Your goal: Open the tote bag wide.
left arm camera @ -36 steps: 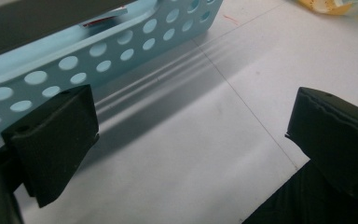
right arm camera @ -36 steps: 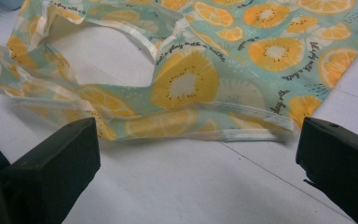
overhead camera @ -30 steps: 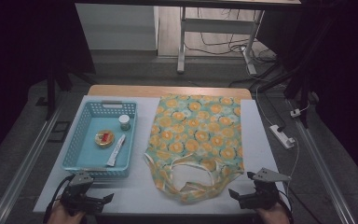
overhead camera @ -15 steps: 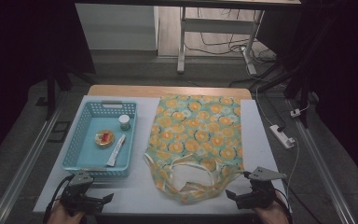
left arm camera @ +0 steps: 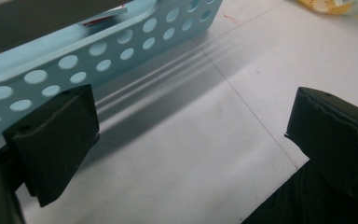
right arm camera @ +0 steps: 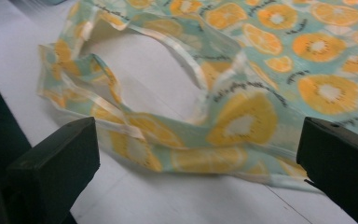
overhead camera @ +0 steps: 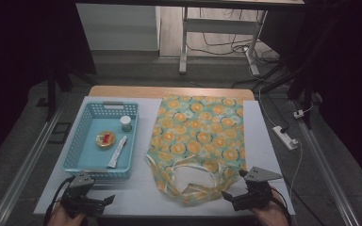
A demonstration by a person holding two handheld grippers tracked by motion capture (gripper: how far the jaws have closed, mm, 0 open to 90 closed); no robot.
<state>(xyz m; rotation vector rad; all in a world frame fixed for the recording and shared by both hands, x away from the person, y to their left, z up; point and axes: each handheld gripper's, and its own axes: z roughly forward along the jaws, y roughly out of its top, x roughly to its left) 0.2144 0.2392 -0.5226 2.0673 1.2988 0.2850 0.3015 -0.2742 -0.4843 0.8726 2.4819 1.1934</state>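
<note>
High view: blue basket (overhead camera: 75,157) holds jar (overhead camera: 126,123), dish (overhead camera: 105,139), tube (overhead camera: 117,151); both jaws spread.

Table (overhead camera: 136,193) lit from above; surroundings dark; close views soft.

A white-topped desk (overhead camera: 264,141) carries a light blue perforated basket (overhead camera: 75,155) on its left part and a flat cloth bag (overhead camera: 202,136) printed with orange slices beside it, handles toward the near edge. Inside the basket lie a small white-lidded jar (overhead camera: 126,123), a round dish (overhead camera: 105,140) with something red in it, and a white tube (overhead camera: 117,151). On the floor to the right sits a white power strip (overhead camera: 285,137).
</note>
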